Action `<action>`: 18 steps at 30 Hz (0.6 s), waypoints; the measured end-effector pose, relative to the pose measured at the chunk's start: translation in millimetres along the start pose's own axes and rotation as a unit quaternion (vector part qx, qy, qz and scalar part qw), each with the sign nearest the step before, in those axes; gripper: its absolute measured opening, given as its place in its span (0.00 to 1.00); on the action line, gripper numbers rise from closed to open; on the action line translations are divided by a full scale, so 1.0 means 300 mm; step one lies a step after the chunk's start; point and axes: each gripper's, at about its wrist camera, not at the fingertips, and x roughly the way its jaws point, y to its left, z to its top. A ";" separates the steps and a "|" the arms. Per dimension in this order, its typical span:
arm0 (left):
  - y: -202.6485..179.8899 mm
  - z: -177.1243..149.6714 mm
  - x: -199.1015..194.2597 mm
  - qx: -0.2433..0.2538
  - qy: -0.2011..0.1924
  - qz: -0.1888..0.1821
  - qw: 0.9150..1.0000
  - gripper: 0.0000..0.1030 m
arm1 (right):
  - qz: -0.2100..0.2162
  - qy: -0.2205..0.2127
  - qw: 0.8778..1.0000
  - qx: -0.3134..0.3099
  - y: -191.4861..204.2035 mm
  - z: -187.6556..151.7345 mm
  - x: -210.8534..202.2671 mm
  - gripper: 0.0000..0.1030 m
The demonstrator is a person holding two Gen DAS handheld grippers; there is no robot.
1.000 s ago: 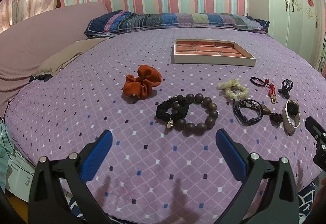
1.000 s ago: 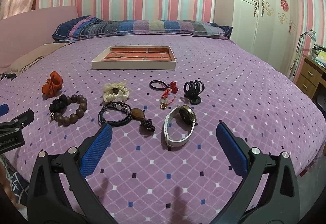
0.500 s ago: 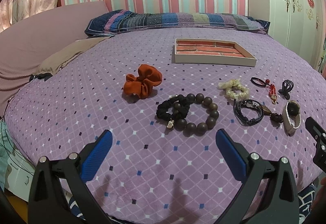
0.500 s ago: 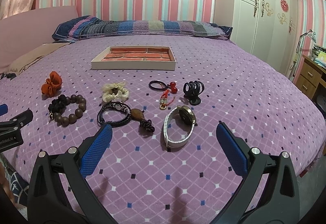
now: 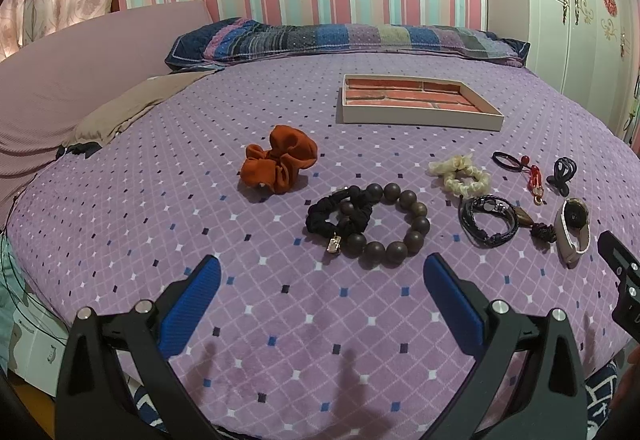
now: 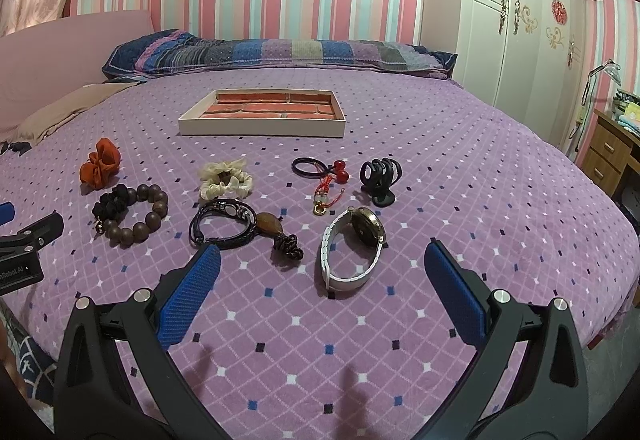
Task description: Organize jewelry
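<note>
Jewelry lies spread on the purple bed. An orange scrunchie (image 5: 280,160), a black scrunchie (image 5: 340,216) over a brown bead bracelet (image 5: 396,228), a cream scrunchie (image 5: 460,174) and a black cord bracelet (image 5: 486,220) lie in front of my open, empty left gripper (image 5: 320,276). A white-strap watch (image 6: 352,252) lies just ahead of my open, empty right gripper (image 6: 322,268). A black hair tie with red beads (image 6: 320,176) and a black claw clip (image 6: 380,178) lie beyond. A cream tray (image 6: 260,128) with brick-pattern lining sits farther back.
A striped pillow (image 6: 280,54) lies at the head of the bed. A pink headboard cushion (image 5: 60,88) and a tan cloth (image 5: 132,108) are at the left. A white wardrobe (image 6: 520,20) and a wooden desk (image 6: 608,152) stand at the right.
Both grippers have drifted slightly; the items look a little closer and shifted. Nothing was taken hold of, and both stay open.
</note>
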 end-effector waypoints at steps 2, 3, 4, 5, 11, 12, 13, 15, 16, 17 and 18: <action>0.001 0.001 0.000 -0.001 -0.001 0.000 1.000 0.96 | 0.000 -0.001 1.000 -0.001 0.001 0.003 0.003 0.96; -0.003 -0.001 0.000 0.000 -0.001 0.000 1.000 0.96 | 0.001 0.000 1.000 0.000 0.000 0.003 0.006 0.96; -0.004 0.000 0.005 0.000 -0.001 0.000 1.000 0.96 | 0.001 0.001 1.000 0.001 0.001 0.003 0.008 0.96; -0.004 0.000 0.005 -0.001 -0.001 0.000 1.000 0.96 | 0.001 0.002 1.000 0.000 0.003 0.004 0.009 0.96; -0.008 0.000 0.007 -0.001 0.000 0.000 1.000 0.96 | 0.002 0.005 1.000 -0.008 0.014 0.004 0.021 0.96; -0.010 0.000 0.008 -0.001 0.000 0.000 1.000 0.96 | 0.002 0.005 1.000 -0.009 0.016 0.004 0.023 0.96; -0.005 0.001 0.007 -0.001 0.000 0.000 1.000 0.96 | 0.001 0.005 1.000 -0.011 0.018 0.004 0.025 0.96; -0.006 0.004 0.011 -0.001 0.001 0.000 1.000 0.96 | -0.001 0.006 1.000 -0.015 0.021 0.005 0.029 0.96; -0.006 0.004 0.011 -0.001 0.001 -0.001 1.000 0.96 | -0.004 0.006 1.000 -0.017 0.024 0.006 0.032 0.96; -0.006 0.004 0.011 -0.001 0.001 0.000 1.000 0.96 | -0.007 0.006 1.000 -0.020 0.026 0.007 0.034 0.96; -0.009 0.004 0.012 -0.002 0.001 0.000 1.000 0.96 | -0.012 0.006 1.000 -0.025 0.031 0.007 0.035 0.96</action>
